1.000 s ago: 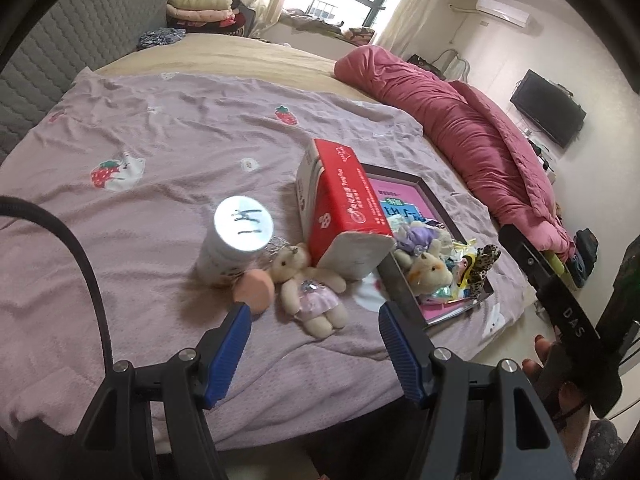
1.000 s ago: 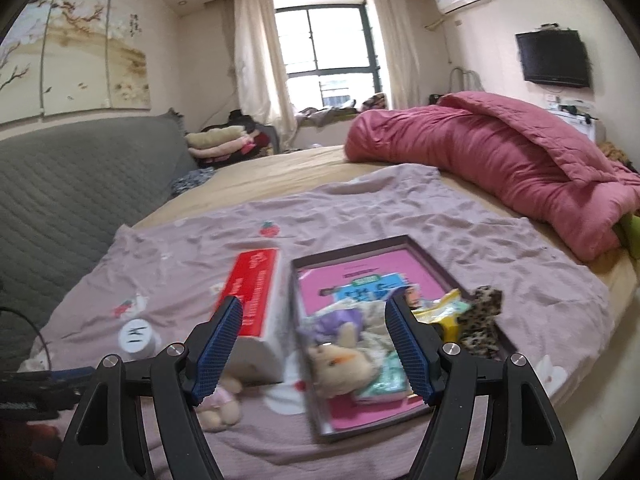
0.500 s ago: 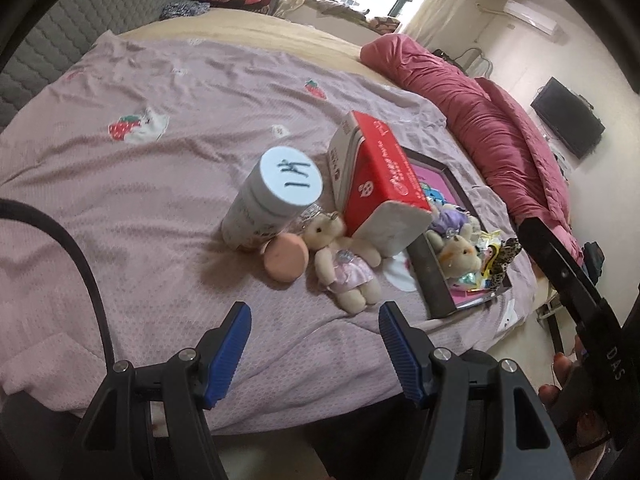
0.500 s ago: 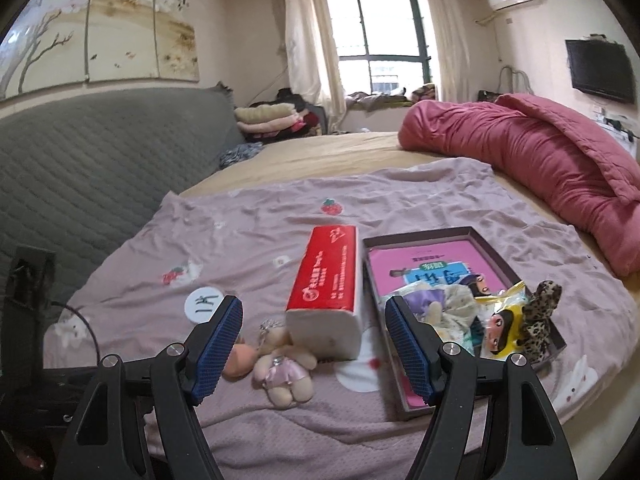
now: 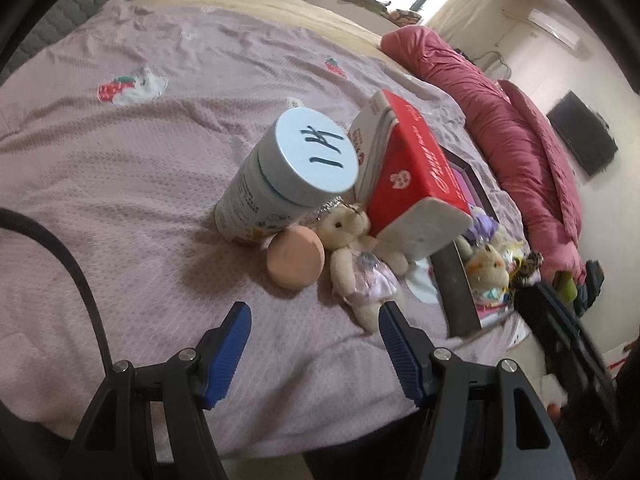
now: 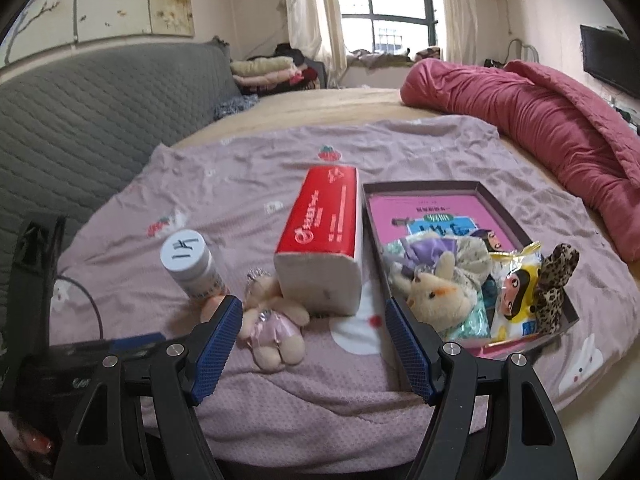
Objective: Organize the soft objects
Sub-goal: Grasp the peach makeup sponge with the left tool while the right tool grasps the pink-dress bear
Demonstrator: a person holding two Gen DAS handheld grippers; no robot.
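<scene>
The left hand-held gripper (image 5: 314,344) has dropped closer to the pink strawberry-print bedsheet (image 5: 120,184) than a second ago; its blue jaws stand wide and empty, aimed at the small cream teddy bear in a pink dress (image 5: 356,260). The bear lies beside a round peach sponge puff (image 5: 295,258), below a white bottle with a handwritten lid (image 5: 288,176) and a red tissue pack (image 5: 412,184). The right hand-held gripper (image 6: 314,344), equally wide and empty, has swung from over the dark shallow box (image 6: 516,220) of soft toys toward the bear (image 6: 272,332), which now sits between its fingers in view.
</scene>
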